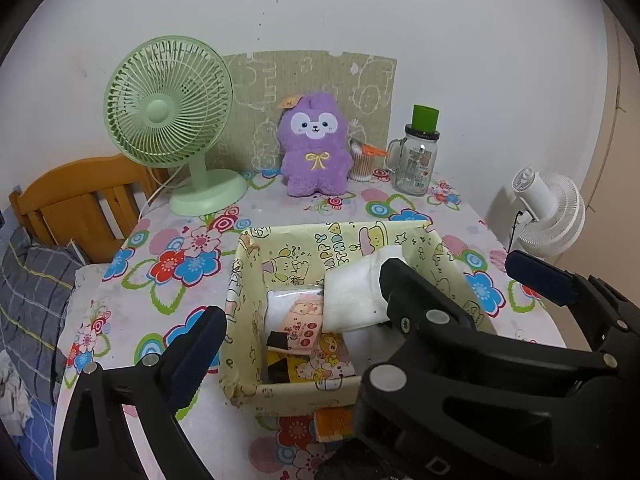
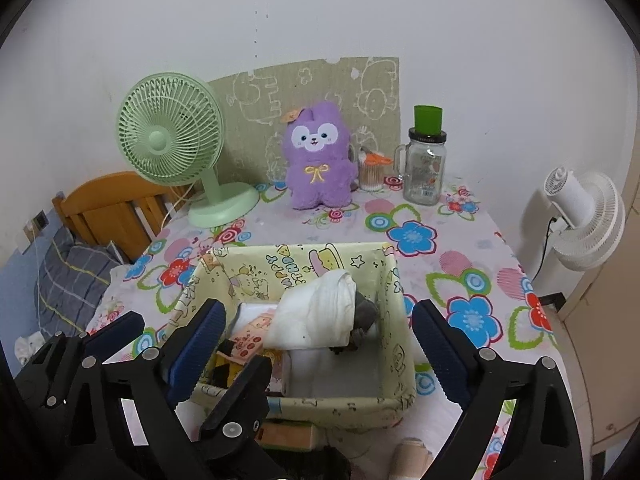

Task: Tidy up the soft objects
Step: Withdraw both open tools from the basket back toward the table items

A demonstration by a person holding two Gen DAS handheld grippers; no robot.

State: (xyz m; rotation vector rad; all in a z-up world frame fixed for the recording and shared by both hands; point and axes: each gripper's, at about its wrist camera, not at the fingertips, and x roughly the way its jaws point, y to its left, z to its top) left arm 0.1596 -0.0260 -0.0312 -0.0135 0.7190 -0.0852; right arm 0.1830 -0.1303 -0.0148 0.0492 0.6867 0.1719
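Observation:
A yellow cartoon-print box (image 1: 248, 300) (image 2: 396, 320) stands on the flowered table in front of me. A folded white cloth (image 1: 352, 292) (image 2: 316, 312) leans inside it, over a pink packet (image 1: 304, 326) (image 2: 250, 340) and other small items. A purple plush toy (image 1: 314, 146) (image 2: 320, 156) sits upright at the back. My left gripper (image 1: 304, 328) is open, its fingers (image 1: 196, 352) over the box's near edge. My right gripper (image 2: 320, 344) is open and empty, astride the box's front. The right gripper shows in the left wrist view (image 1: 460, 280), the left one in the right wrist view (image 2: 180, 356).
A green desk fan (image 1: 168, 120) (image 2: 176, 144) stands back left. A glass jar with a green lid (image 1: 418, 156) (image 2: 426, 160) and a cotton-swab cup (image 1: 362, 162) (image 2: 372, 172) stand back right. A white fan (image 2: 580, 216) is off the table's right edge, a wooden headboard (image 1: 80, 200) to the left.

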